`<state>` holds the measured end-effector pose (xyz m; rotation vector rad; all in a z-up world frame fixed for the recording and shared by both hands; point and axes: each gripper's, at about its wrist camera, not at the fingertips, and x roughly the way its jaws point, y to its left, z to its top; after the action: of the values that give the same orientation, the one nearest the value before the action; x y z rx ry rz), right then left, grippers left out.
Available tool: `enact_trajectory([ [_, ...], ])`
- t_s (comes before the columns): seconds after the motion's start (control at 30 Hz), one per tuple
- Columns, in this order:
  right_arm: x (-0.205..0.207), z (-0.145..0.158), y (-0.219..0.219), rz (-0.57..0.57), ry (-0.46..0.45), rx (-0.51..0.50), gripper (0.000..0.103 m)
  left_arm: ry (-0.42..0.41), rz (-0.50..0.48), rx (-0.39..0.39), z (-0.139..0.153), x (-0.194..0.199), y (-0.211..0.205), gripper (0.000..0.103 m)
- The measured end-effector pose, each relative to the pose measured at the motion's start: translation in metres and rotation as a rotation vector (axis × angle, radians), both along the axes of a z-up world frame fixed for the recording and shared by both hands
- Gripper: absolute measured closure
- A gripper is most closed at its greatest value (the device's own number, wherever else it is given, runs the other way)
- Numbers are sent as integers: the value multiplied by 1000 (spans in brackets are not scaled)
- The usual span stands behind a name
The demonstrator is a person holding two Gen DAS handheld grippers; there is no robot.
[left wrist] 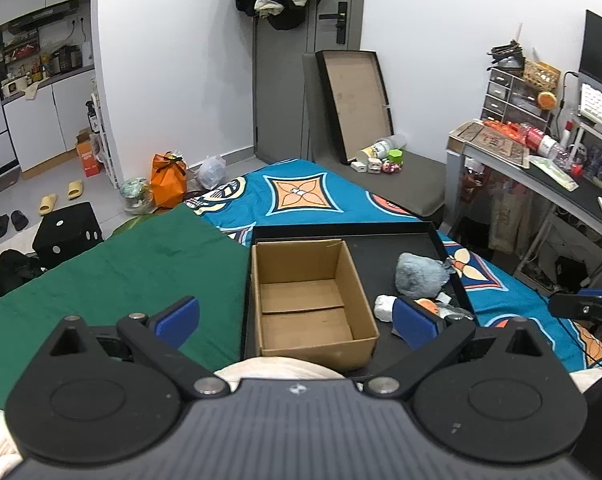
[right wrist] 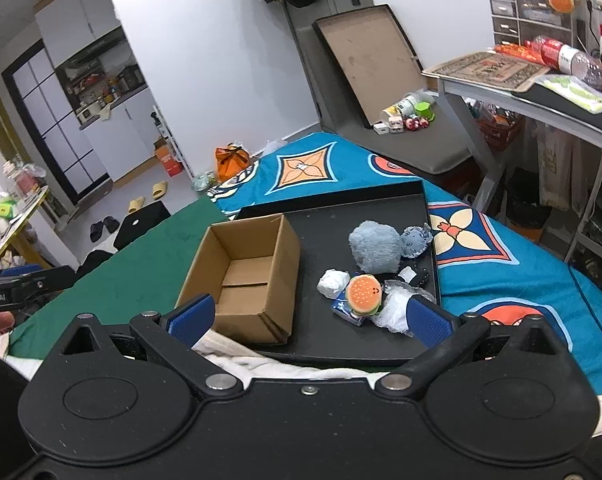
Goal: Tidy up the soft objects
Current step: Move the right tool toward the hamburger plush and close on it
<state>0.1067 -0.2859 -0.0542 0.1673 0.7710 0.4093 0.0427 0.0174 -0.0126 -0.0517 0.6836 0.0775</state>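
Grippers, left (left wrist: 296, 322) and right (right wrist: 308, 317), hang spread and empty, so your risk is snagging the box (right wrist: 241, 276) or pinching wrapper (right wrist: 395, 312) with burger (right wrist: 364, 294).

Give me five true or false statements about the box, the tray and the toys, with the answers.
1. The cardboard box is empty. True.
2. The burger plush lies inside the box. False: it lies on the black tray, right of the box.
3. The grey plush sits on the tray. True.
4. The right hand-held gripper is shut on a toy. False: it is open and holds nothing.
5. The left hand-held gripper is open. True.
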Motion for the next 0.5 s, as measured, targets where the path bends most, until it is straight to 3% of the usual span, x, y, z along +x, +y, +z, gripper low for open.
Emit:
enact_trajectory([
  [0.5,37,-35,3,-24,19,-5,1,62,26,8,-39,43,16,1],
])
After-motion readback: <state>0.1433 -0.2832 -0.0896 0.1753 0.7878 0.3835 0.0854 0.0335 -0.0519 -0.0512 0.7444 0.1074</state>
